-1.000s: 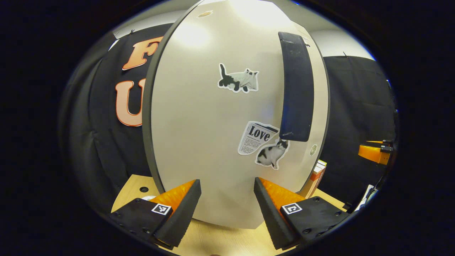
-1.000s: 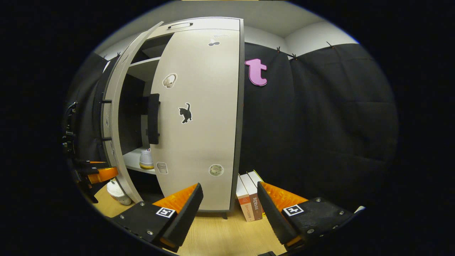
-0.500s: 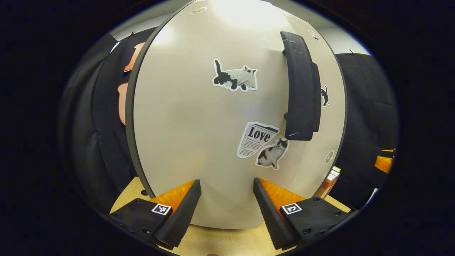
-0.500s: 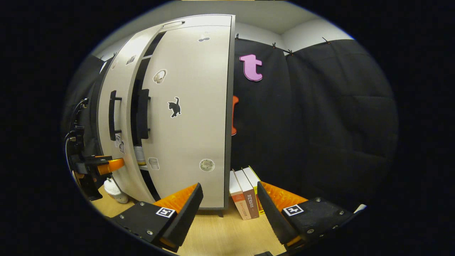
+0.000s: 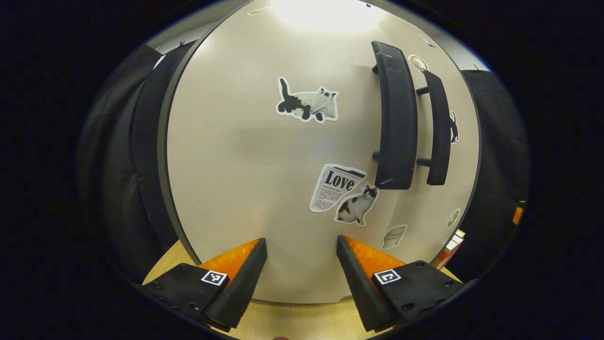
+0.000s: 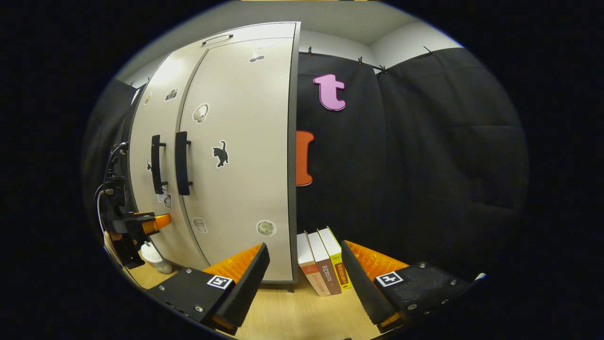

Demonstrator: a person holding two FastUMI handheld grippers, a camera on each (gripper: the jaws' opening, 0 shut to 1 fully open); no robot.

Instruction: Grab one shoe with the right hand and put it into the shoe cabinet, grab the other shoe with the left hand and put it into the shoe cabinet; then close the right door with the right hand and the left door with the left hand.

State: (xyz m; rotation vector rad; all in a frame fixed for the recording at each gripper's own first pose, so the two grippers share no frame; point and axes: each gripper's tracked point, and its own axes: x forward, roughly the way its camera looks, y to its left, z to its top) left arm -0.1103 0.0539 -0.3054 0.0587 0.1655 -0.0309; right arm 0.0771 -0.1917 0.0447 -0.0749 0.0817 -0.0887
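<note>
Left gripper [image 5: 302, 264]: fingers spread wide, nothing between them, pointing squarely at the left door [image 5: 264, 165] of the shoe cabinet [image 6: 236, 141] from close in; whether the tips touch the panel cannot be told. In the right gripper view this same gripper [image 6: 155, 222] appears low at the left door's near face, held level, with cables rising behind it.

Right gripper [image 6: 302, 271]: fingers likewise wide apart and empty, held low over the wooden table [image 6: 292, 316], well back from the cabinet and angled toward its right edge.

Beyond the fingers, both doors lie flush and closed. The right door [image 6: 245, 156] carries a black cat sticker [image 6: 219, 153]. Two dark vertical handles [image 5: 396, 123] stand side by side at the meeting edge. The shoes cannot be seen behind the closed doors.

Three books [image 6: 323, 264] stand upright just right of the cabinet's foot. A white object [image 6: 155, 257] sits on the table at the far left.
</note>
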